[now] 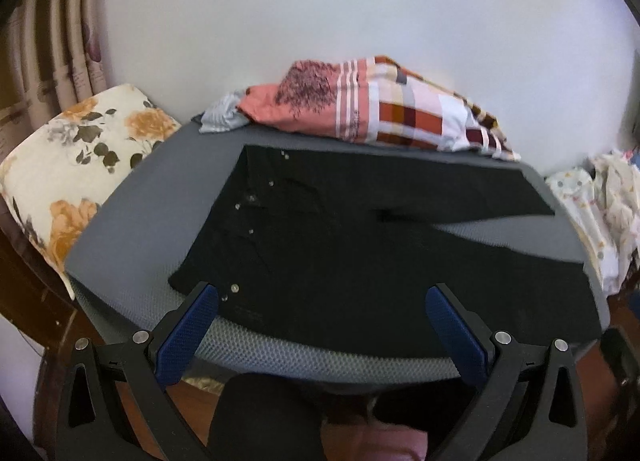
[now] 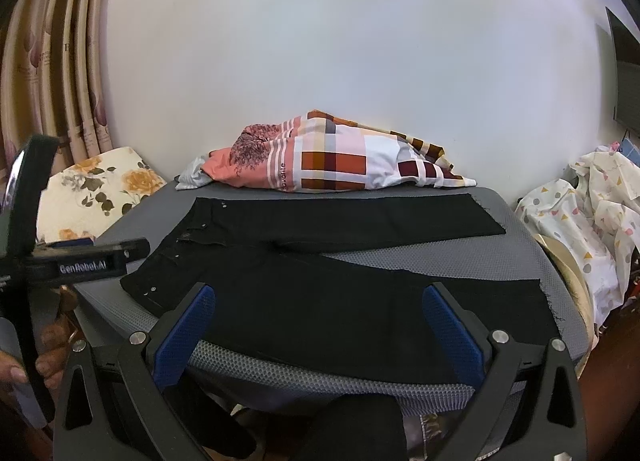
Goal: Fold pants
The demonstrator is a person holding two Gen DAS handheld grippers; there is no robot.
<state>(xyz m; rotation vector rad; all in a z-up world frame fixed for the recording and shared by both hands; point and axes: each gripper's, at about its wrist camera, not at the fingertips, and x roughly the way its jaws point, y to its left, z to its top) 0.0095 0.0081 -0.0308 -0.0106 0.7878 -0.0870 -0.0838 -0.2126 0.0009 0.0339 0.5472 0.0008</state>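
Black pants (image 1: 340, 245) lie flat on a grey padded surface (image 1: 152, 197), waistband to the left, the two legs spread apart to the right. They also show in the right wrist view (image 2: 320, 301). My left gripper (image 1: 322, 293) is open and empty, hovering over the near edge by the waistband. My right gripper (image 2: 318, 293) is open and empty, over the near leg. The left gripper's body (image 2: 80, 261) shows at the left of the right wrist view, held by a hand.
A checked orange and white folded cloth (image 2: 340, 165) lies at the far edge of the grey surface (image 2: 520, 245). A floral pillow (image 1: 80, 157) is at the left, patterned white fabric (image 2: 592, 213) at the right, curtains (image 2: 60, 81) at far left, a white wall behind.
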